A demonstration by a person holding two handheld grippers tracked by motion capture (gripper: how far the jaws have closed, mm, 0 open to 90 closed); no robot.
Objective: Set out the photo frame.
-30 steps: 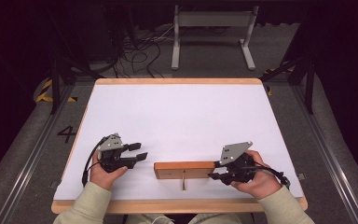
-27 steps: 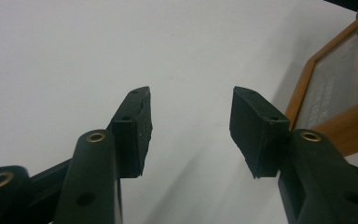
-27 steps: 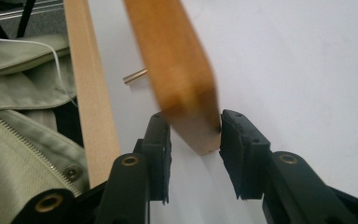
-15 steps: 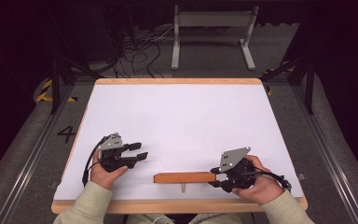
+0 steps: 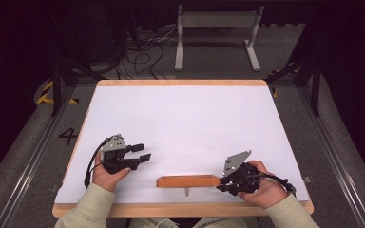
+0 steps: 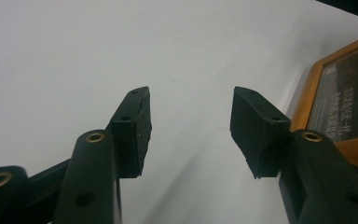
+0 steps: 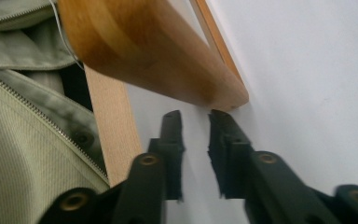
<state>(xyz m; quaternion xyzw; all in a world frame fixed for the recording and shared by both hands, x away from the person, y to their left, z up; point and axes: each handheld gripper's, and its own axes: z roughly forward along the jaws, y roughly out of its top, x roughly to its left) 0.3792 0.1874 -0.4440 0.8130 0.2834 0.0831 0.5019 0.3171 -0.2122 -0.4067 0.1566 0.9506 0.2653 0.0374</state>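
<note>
The stiff, light wooden frame [image 5: 188,181] stands near the table's [image 5: 180,118] front edge; right gripper [image 5: 224,182] nearly closed beside its end, left gripper [image 5: 142,153] wide open; grip the thick rim.

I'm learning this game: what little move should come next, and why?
Probably slide the left tongs right, toward the wooden frame's free end: they stand open and apart from it, while the right tongs sit at its other end.

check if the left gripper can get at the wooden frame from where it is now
Probably yes: the left gripper has its jaws open, pointing toward the wooden frame, with bare white table between them. The right gripper is at the frame's far end.
</note>
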